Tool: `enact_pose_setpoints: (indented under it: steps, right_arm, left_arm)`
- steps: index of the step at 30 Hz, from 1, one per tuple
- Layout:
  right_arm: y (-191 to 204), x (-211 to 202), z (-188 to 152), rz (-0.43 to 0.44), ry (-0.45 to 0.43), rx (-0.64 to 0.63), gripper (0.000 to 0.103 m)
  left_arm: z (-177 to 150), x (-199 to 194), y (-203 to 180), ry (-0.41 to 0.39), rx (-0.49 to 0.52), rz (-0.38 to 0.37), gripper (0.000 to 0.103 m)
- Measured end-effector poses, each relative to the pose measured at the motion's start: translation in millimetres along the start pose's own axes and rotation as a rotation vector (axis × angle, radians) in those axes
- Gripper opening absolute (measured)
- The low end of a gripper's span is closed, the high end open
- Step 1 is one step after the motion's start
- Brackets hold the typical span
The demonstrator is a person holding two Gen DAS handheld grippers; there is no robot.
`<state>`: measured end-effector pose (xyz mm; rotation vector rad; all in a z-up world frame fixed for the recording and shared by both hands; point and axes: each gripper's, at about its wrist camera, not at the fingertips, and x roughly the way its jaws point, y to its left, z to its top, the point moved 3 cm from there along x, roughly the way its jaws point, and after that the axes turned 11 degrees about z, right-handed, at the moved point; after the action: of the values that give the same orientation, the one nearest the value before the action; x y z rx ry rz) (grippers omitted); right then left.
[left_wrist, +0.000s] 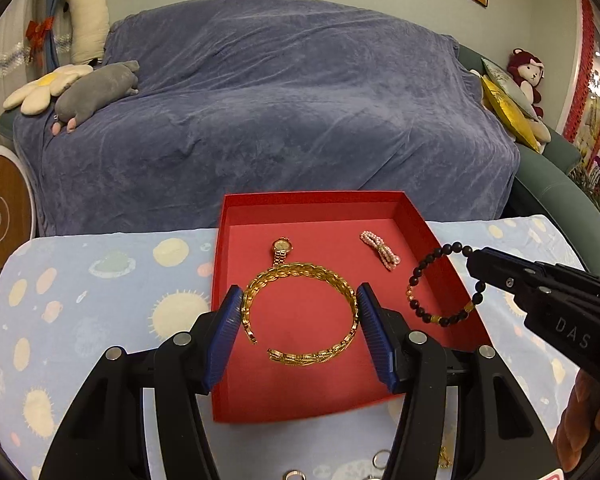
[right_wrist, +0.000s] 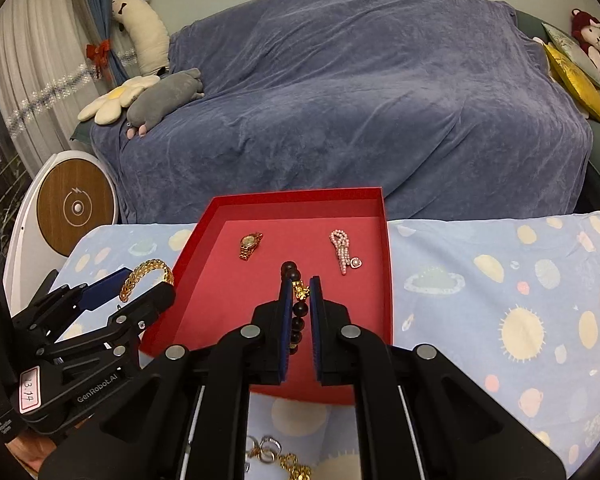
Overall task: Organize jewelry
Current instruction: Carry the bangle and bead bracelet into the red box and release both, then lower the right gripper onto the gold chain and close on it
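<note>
The big sofa (left_wrist: 284, 96) under its blue throw fills the room beyond the far edge of my surface (left_wrist: 100, 280); its ends run off into the warped rim of both views. The surface, under a pale planet-print cloth, is cut off at the near edge by my own tool bodies. There a few loose rings (right_wrist: 270, 446) and a bit of gold chain (right_wrist: 296, 470) peek out, too hidden for me to say what they are.

The red tray (left_wrist: 236, 240) sits at the far edge of the surface, in the middle. Its near wall is covered by my tongs in both views. Inside, toward its far side, lie a small gold watch (left_wrist: 281, 251) and a pink pearl piece (left_wrist: 380, 250), well apart; I cannot make out the pearl piece's clasp clearly.

My left tongs (left_wrist: 300, 312) stand about half open with both blue pads pressed on the outer sides of the gold cuff bangle (left_wrist: 300, 316), held over the tray's near half.

My right tongs (right_wrist: 300, 296) are nearly closed, pinching the dark bead bracelet (right_wrist: 290, 270) above the tray; from the right wrist most of its loop is hidden between the pads.
</note>
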<state>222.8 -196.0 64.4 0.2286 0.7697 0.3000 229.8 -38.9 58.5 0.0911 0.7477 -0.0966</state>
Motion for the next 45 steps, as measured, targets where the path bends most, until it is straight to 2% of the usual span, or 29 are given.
enact_pose_setpoints:
  steps: [6,12,15,16,18,22,28,34,41,45]
  right_arm:
    - [-22,41,-1,-0.033,0.029,0.045,0.008]
    - [-34,58,-11,-0.075,0.046,0.045,0.009]
    - [-38,53,-12,-0.089,0.03,0.052,0.014]
    - [-39,50,-12,-0.086,0.026,0.057,0.019]
    - [-39,38,-13,-0.081,0.016,0.061,0.024]
    - [-29,9,-16,-0.075,0.004,0.023,0.034]
    - [-7,-51,-41,-0.047,-0.012,-0.013,0.037]
    - [8,-94,-88,-0.041,-0.014,-0.011,0.039]
    - [15,-102,-140,-0.039,0.04,-0.001,0.039]
    - [24,-92,-154,-0.086,0.065,-0.075,0.039]
  left_arm:
    - [0,50,-3,0.052,-0.012,0.037,0.056]
    - [-4,72,-5,0.076,-0.006,0.067,0.056]
    - [-7,76,-3,0.089,-0.019,0.092,0.058]
    - [-8,76,-3,0.091,-0.025,0.099,0.059]
    - [-8,71,0,0.083,-0.039,0.114,0.066]
    - [-7,49,7,0.059,-0.03,0.127,0.067]
    - [-21,-5,25,0.036,-0.036,0.122,0.07]
    - [-64,-53,40,0.045,-0.015,0.128,0.072]
    - [-118,-75,48,0.089,-0.059,0.119,0.072]
    - [-134,-75,41,0.107,-0.046,0.086,0.072]
